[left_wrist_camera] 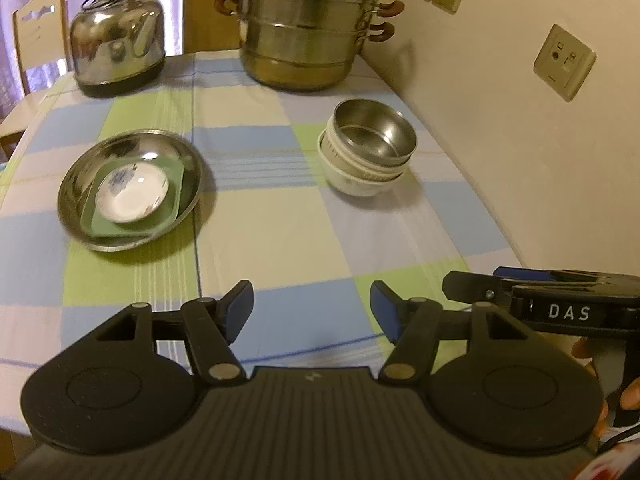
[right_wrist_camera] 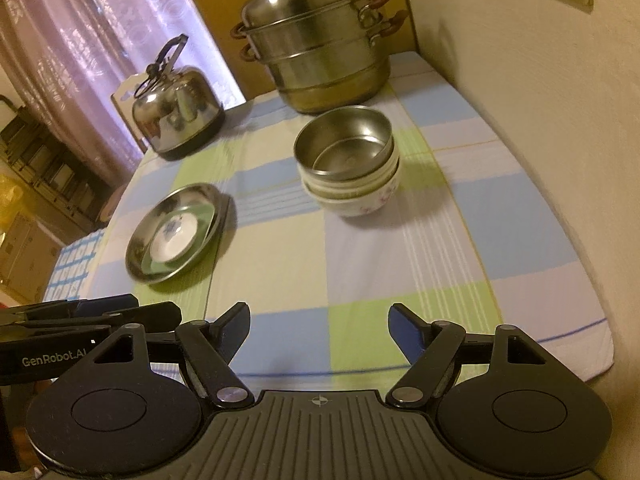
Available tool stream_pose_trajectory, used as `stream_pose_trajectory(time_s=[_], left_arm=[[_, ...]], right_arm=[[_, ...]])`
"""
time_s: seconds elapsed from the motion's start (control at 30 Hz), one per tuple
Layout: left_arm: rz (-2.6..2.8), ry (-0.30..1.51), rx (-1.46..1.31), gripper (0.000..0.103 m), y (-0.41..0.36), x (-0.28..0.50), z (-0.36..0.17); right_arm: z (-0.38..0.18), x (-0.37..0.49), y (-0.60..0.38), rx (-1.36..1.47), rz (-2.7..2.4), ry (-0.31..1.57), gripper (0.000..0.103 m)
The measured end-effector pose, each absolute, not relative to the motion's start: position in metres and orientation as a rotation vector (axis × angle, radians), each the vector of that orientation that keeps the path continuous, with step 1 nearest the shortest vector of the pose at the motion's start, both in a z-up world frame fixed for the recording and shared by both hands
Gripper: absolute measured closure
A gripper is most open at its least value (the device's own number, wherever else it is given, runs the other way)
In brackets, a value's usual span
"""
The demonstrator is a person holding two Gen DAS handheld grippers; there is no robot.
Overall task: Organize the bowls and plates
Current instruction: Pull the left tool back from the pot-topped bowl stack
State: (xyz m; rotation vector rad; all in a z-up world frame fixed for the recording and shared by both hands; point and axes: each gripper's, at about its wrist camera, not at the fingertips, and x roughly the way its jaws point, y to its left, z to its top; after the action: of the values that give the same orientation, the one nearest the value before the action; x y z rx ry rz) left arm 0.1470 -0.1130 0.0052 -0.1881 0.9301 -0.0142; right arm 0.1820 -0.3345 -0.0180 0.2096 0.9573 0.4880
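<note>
Steamer pot's (left_wrist_camera: pixel 304 24) lid top is cut off by the frame edge

On the table (left_wrist_camera: pixel 280 240), my stack of plates (left_wrist_camera: pixel 130 188) lies left, the nested bowls (left_wrist_camera: pixel 368 152) right; behind them stand the kettle (left_wrist_camera: pixel 118 44) and steamer pot (left_wrist_camera: pixel 308 28).

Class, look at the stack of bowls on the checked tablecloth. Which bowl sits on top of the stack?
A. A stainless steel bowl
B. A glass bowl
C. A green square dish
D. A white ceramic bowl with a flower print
A: the stainless steel bowl is nested at the top of the stack, with the white ceramic bowls beneath it; the green square dish lies in the steel plate apart from them.
</note>
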Motion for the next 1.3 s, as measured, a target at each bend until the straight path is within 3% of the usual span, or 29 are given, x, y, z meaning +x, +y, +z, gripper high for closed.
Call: stream_pose_trajectory(time_s=[0.5, 1.3], left_arm=[[0.018, 0.968, -0.190, 0.040, -0.101, 0.125, -0.007], [-0.111, 0.974, -0.137, 0.039, -0.058, 0.171, -0.012]], right_arm=[[-0.031, 0.162, -0.319, 0.162, 0.508, 1.009, 0.027], [-0.040, 0.187, -0.281, 0.174, 0.358, 1.039, 0.027]])
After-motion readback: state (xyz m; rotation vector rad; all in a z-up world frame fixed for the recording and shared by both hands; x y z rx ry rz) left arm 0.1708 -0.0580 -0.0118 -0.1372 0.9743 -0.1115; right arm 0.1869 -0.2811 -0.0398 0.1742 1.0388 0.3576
